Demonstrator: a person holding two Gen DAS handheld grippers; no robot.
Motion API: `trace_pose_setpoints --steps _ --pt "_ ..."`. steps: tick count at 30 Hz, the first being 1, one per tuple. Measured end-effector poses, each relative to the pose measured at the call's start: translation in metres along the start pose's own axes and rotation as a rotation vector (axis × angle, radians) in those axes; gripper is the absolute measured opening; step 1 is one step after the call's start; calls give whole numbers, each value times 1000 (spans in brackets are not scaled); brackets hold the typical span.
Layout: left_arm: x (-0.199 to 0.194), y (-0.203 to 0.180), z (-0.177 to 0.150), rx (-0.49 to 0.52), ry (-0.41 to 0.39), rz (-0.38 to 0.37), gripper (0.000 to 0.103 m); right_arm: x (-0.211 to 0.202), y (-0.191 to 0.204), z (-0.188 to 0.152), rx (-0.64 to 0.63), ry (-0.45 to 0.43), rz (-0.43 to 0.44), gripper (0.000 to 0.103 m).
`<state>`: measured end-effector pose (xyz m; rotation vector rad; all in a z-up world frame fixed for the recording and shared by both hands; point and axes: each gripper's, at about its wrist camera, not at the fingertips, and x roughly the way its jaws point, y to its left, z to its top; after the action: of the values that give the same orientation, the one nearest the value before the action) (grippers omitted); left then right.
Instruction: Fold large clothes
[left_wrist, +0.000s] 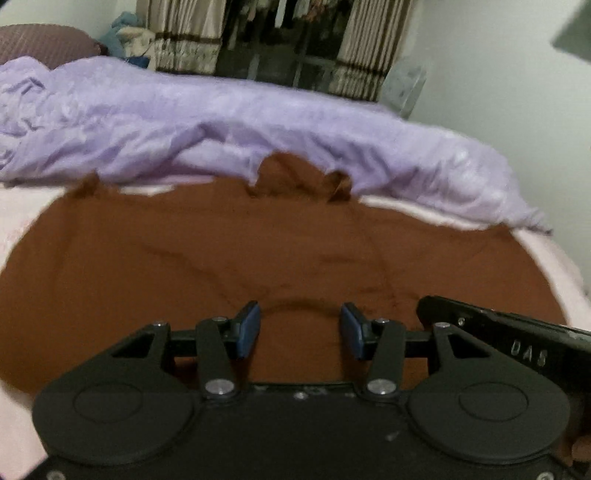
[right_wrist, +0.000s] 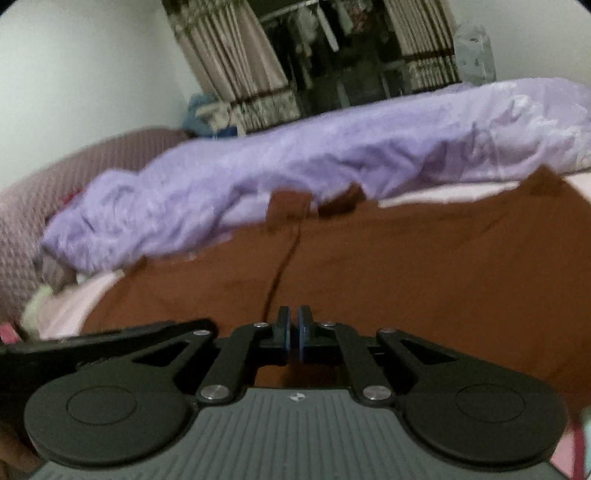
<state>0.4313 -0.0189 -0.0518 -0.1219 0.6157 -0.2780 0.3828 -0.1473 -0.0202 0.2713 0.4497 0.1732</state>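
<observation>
In the left wrist view the left claw (left_wrist: 300, 326) is nearest, its black body filling the bottom of the picture. Its two blue pads (left_wrist: 248, 328) are spread apart and nothing is between them; only the cloth shows in the gap below. Under and ahead of it lies the brown garment (left_wrist: 258, 251), spread out wide and almost flat on the pink bed sheet (left_wrist: 546, 251). At the far edge of the garment some small parts stand up in folds. Behind it a crumpled purple blanket (left_wrist: 221, 122) lies across the bed, touching the far edge of the garment. At the lower right a part of the other black tool (left_wrist: 517, 339) comes in. Further back are striped curtains (left_wrist: 184, 40) and a white wall (left_wrist: 498, 74)

In the right wrist view the right claw (right_wrist: 294, 334) is nearest, and its pads are pressed together; no cloth is seen between them. The brown garment (right_wrist: 406, 266) lies in front, with a dark crease line running away from the claw. The purple blanket (right_wrist: 295, 166) is beyond it, and a mauve quilted headboard (right_wrist: 55, 192) stands at the left
</observation>
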Motion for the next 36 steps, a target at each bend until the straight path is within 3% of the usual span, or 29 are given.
trace_pose_setpoints --steps 4,18,28,34,36 --pt "3 14 -7 -12 3 10 51 -1 -10 -12 -22 3 -55 1" --pt "-25 113 9 -9 -13 264 49 -57 -131 5 60 -56 -336 0" --pt "-12 117 -10 -24 -49 273 51 -44 -150 -10 103 -54 -340 0" --pt "-17 118 17 -14 -34 242 49 -51 -147 5 100 -52 -335 0" --pt "-16 120 32 -14 -41 243 49 -54 -142 19 75 -81 -322 5"
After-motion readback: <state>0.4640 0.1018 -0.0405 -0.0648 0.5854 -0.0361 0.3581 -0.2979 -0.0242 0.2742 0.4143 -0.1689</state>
